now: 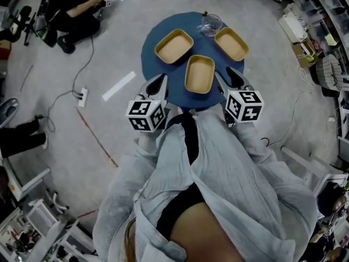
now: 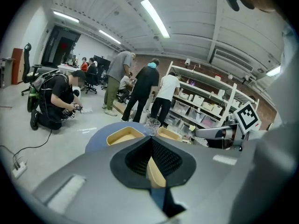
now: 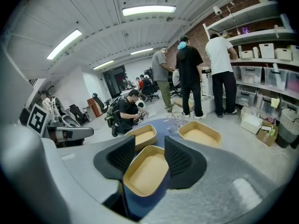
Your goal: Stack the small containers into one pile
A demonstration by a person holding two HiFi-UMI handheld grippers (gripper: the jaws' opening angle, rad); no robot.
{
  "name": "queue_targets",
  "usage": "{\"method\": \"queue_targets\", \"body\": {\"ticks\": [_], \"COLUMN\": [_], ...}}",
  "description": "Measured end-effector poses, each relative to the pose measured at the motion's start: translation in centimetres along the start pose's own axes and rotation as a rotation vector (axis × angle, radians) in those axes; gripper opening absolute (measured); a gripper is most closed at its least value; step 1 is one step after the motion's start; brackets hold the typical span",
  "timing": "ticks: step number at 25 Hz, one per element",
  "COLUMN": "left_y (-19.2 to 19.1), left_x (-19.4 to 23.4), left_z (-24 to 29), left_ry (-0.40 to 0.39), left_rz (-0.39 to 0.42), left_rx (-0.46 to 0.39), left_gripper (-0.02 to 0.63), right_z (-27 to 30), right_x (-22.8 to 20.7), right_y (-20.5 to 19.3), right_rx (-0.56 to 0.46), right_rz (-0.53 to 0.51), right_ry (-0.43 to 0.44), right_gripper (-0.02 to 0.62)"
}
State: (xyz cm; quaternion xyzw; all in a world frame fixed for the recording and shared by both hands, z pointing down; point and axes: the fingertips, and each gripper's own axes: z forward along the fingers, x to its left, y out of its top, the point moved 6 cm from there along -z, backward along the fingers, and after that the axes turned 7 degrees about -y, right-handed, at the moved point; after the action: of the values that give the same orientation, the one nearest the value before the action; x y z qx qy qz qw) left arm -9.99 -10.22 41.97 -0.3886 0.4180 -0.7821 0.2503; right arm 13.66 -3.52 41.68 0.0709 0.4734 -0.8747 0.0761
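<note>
Round blue counter (image 1: 149, 59) on a grey concrete floor (image 1: 65, 146), workshop room. Three tan containers sit on it, all separate, none stacked: near container (image 1: 199, 73) at the front, far-left container (image 1: 174, 46), far-right container (image 1: 232, 43). None of them touch. Clear cup (image 1: 210, 24) at the far edge, behind the gap between the two far ones, close to the far-right one.

Left claw (image 1: 158, 83) is over the counter's front-left part, near the near container but apart from it. It is clenched, tips together, nothing in it. Right claw (image 1: 229, 78) is at front-right, just beside the near container's right side. It is released, jaws apart. In the right gripper view that container lines up in the gap, but the pads don't press on it.

Person's light shirt (image 1: 229, 184) fills the lower head view.

Outward: white tape strip (image 1: 118, 85) and power strip (image 1: 82, 96) with cable on the floor, a crouching person (image 1: 71, 15) far left. Three people standing (image 3: 189, 73) at shelves (image 3: 266, 55) with bins, and strip lights (image 3: 148, 9) on the ceiling.
</note>
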Motion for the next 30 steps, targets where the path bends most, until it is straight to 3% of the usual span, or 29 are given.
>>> {"method": "queue_targets", "body": {"ticks": [16,27,30], "left_y": [-5.4,-8.2,-8.8], "left_x": [2.4,2.9,2.9], "left_z": [3.9,5.5,5.2], "left_ry": [-0.025,0.008,0.024], "left_rz": [-0.069,-0.124,-0.154], "left_rx": [0.144,0.214,0.223], "left_gripper": [0.013,0.014,0.014], "right_z": [5.4,8.0,8.4], "right_x": [-3.4,-4.1,-4.1], "right_y": [-7.3,-10.4,-10.7], "right_rx": [0.263,0.408,0.43], "right_rz": [0.294,0.359,0.386], "right_ry": [-0.028,-0.03,-0.031], "right_gripper": [0.187,0.184,0.158]}}
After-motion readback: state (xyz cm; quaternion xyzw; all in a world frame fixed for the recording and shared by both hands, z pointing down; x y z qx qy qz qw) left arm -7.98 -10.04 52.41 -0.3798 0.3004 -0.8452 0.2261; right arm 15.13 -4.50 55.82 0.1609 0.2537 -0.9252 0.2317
